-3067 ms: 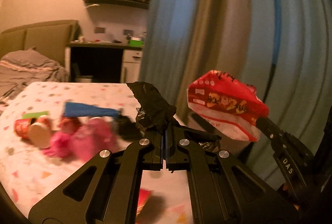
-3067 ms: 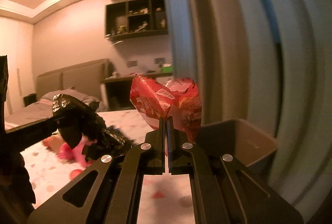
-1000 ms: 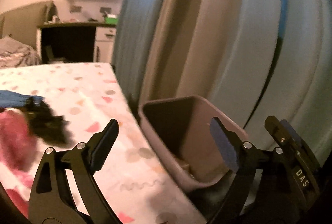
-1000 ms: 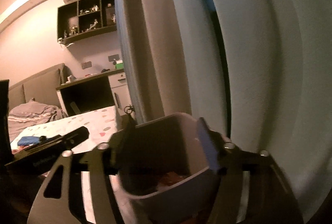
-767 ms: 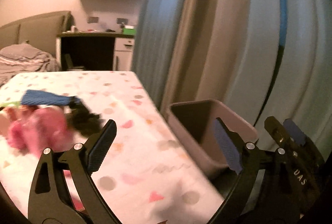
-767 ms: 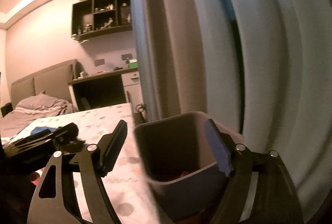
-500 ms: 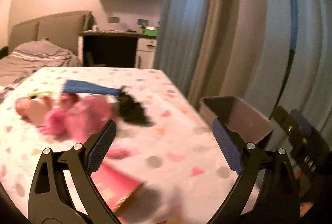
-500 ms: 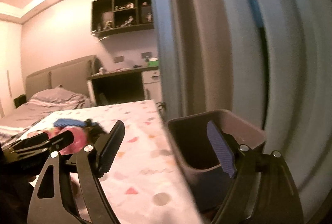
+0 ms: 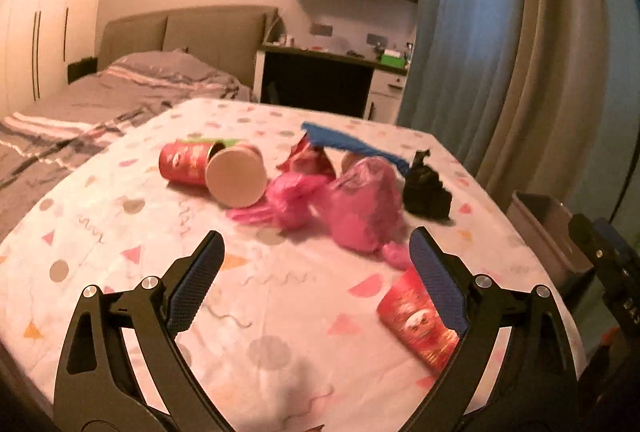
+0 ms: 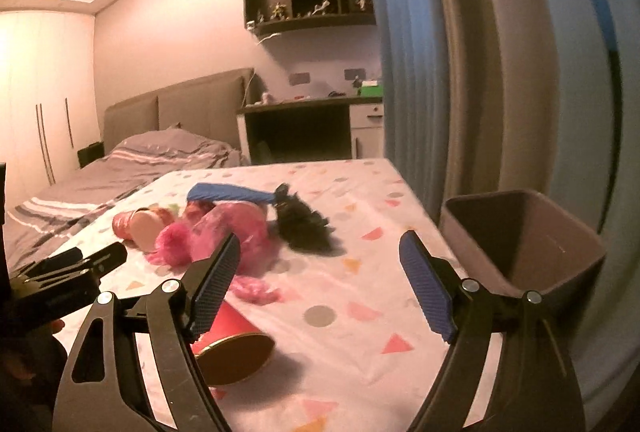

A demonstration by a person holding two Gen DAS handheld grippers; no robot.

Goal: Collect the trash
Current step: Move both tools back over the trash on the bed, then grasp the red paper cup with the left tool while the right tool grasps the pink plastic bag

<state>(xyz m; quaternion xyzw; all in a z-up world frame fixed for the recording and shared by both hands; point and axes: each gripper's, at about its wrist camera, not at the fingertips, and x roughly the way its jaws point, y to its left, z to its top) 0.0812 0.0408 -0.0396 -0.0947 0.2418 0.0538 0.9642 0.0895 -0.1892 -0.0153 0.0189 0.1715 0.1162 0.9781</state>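
Trash on patterned tabletop (image 9: 100, 232), bin (image 10: 560, 232) at right edge.
Left gripper (image 9: 316, 280) and right gripper (image 10: 320, 284): jaws wide, empty; red can (image 9: 416, 320) beside left gripper's right jaw; pink bags (image 9: 360, 204) farther off.

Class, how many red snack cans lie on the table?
2: one red can far left behind the pink bags, one red can near the front. Others may hide behind them.

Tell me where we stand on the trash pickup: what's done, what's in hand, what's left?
Done: can't tell; the bin beside the table shows no contents from here. In hand: nothing; left gripper and right gripper are open and empty. Left: red cans, pink bags, blue wrapper, black bag.
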